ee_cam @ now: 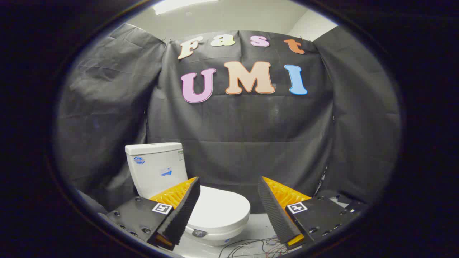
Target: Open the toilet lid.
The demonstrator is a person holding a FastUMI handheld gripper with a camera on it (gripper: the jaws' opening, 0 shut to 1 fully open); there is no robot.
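Observation:
A white toilet stands ahead and to the left, its tank [156,168] against the black cloth wall. Its white lid [218,209] lies flat and closed over the bowl, with the front rim facing right of centre. My gripper [229,186] is open, its two fingers spread wide with nothing between them. The left finger [181,211] overlaps the left part of the lid in the view; the right finger [274,211] stands to the right of the toilet. The gripper looks to be above and short of the lid, not touching it.
Black cloth walls close the booth behind and on both sides. Loose thin cables [251,247] lie on the pale floor just in front of the toilet, between my fingers. A pale floor strip [258,224] runs to the right of the bowl.

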